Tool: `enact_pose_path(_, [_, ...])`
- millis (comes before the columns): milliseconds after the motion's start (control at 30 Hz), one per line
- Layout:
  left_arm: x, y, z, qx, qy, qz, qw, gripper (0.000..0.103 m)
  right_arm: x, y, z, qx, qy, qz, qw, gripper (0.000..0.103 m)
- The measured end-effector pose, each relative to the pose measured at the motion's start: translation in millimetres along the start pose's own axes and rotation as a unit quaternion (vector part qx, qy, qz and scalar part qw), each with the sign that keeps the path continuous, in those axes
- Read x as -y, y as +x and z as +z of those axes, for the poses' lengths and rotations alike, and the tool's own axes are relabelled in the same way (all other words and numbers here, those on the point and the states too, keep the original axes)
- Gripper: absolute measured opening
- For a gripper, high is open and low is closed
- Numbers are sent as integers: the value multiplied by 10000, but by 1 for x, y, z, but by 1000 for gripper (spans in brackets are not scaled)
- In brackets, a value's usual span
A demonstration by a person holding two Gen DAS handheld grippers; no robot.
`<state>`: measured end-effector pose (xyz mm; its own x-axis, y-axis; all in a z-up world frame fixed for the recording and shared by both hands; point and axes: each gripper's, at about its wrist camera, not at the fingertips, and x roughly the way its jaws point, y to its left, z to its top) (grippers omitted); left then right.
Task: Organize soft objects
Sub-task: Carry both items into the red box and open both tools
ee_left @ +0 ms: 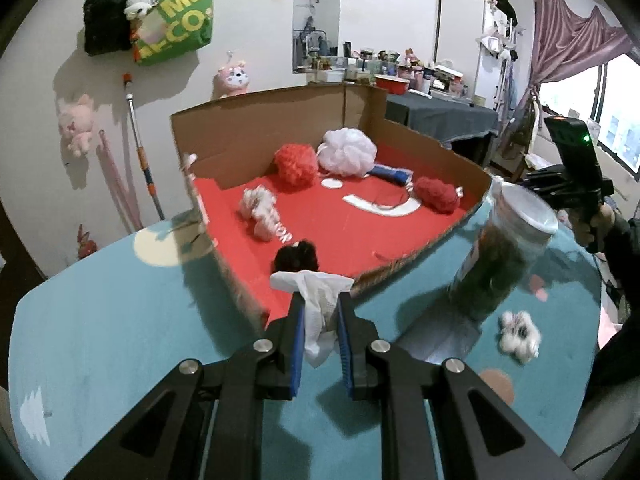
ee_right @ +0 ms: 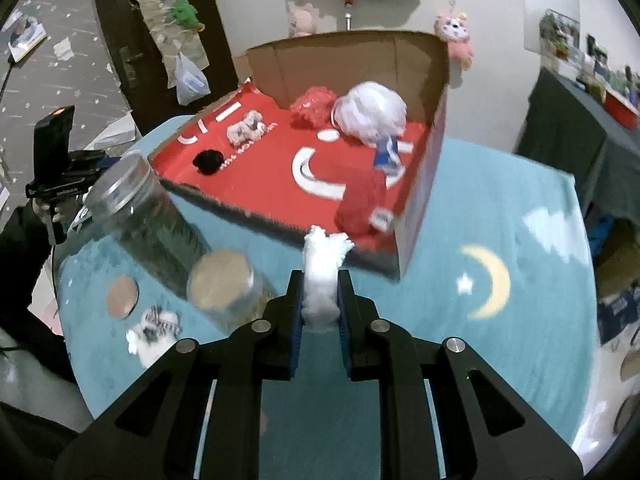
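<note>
A cardboard box (ee_left: 236, 128) with a red floor sits on the teal table and shows in both views (ee_right: 420, 208). Inside lie a white bath pouf (ee_left: 349, 151), a red pouf (ee_left: 295, 164), a red yarn ball (ee_left: 436, 194), a pink-white knit item (ee_left: 259, 211) and a black fluffy ball (ee_left: 297, 257). My left gripper (ee_left: 320, 312) is shut on a white cloth piece (ee_left: 318, 300) at the box's near edge. My right gripper (ee_right: 320, 300) is shut on a white fluffy item (ee_right: 323, 276) just before the box's front wall. A white-and-black fluffy item (ee_left: 519, 334) lies on the table.
A tall clear jar (ee_left: 502, 256) with dark contents stands right of the box; it also shows in the right wrist view (ee_right: 140, 216). A shorter jar (ee_right: 228, 292) with a tan lid stands beside it. Walls with hung toys and bags lie behind the table.
</note>
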<state>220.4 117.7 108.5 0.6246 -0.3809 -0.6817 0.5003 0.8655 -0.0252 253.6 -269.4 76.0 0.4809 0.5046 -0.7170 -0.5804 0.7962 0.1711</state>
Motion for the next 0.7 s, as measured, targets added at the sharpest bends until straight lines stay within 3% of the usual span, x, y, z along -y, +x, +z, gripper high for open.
enact_pose_path(267, [6, 36, 50, -280, -141, -9, 9995, 16, -3, 25, 55, -62, -95, 112, 9999, 15])
enact_pose_path(367, [5, 59, 70, -556, -310, 3, 9980, 16, -5, 38, 75, -141, -127, 27, 9998, 15])
enact_pose_path(700, [9, 129, 108, -1108, -327, 114, 9932, 16, 7, 123, 139, -1012, 81, -282, 9944, 15])
